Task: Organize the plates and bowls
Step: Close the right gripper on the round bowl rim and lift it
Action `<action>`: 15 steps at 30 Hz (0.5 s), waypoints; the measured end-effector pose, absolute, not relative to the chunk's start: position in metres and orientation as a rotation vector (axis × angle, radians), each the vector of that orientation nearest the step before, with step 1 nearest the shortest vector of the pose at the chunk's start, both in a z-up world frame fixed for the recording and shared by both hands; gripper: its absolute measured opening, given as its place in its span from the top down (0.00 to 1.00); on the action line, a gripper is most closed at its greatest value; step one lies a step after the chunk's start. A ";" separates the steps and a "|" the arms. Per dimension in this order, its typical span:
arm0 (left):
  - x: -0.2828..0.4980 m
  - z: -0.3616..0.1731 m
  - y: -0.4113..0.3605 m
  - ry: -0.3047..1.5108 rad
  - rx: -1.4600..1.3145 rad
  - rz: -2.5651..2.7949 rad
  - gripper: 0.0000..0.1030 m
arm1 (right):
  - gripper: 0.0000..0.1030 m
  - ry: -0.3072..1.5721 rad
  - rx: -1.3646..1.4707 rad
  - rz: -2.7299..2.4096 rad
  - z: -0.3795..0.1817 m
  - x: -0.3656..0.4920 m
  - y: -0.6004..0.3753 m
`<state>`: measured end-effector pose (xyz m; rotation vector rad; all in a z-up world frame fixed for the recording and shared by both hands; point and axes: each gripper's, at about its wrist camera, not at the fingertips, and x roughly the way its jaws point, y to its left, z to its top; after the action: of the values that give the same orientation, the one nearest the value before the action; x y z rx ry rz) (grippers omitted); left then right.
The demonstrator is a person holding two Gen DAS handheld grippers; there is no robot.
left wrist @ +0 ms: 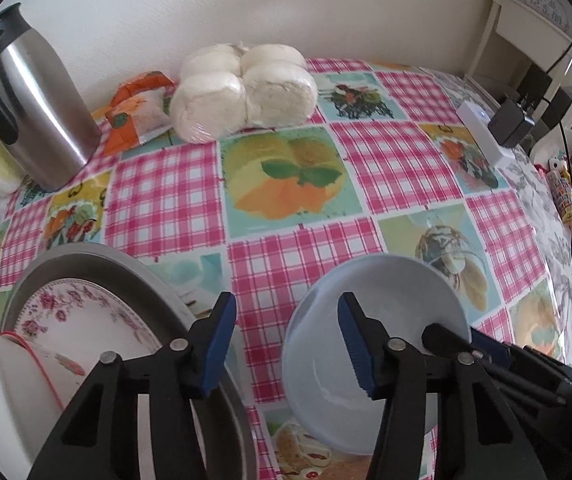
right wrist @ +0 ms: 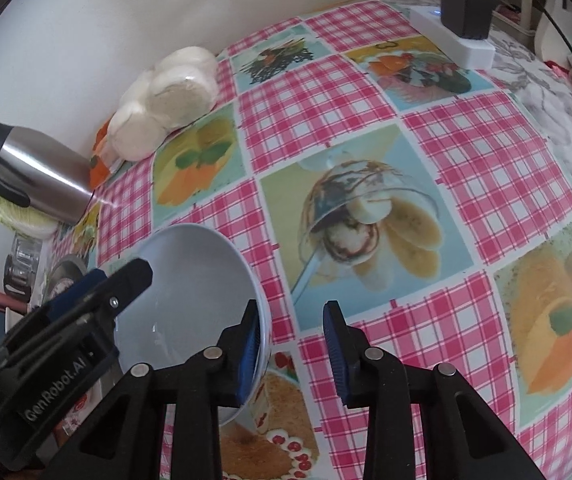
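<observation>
one floral plate (left wrist: 85, 320) (left wrist view only)

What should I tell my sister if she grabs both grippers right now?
Left gripper: open, its fingers either side of one rim of the blue bowl, not clamped.
Right gripper: open, straddling the opposite rim.
Done: floral plate and white bowl sit in the grey metal pan.
Left: grip the blue bowl; it probably goes on that pile.

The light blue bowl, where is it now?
The light blue bowl sits on the tablecloth, right of the stacked plates, between both grippers.
</observation>
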<state>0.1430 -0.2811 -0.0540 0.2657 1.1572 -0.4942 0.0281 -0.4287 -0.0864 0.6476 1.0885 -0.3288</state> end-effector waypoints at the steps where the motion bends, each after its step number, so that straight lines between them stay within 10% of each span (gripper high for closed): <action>1: 0.142 -0.056 -0.282 1.165 0.263 -0.499 0.50 | 0.68 1.086 0.651 -0.337 -0.086 0.026 -0.431; 9: 0.139 -0.072 -0.287 1.237 0.234 -0.541 0.81 | 0.68 1.074 0.694 -0.357 -0.087 0.017 -0.443; 15: 0.139 -0.076 -0.285 1.264 0.186 -0.555 0.86 | 0.68 1.077 0.690 -0.356 -0.089 0.019 -0.439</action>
<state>0.1391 -0.2847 -0.0755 0.1860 1.2638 -0.5553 0.0191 -0.4394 -0.0892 0.6897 1.0769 -0.3562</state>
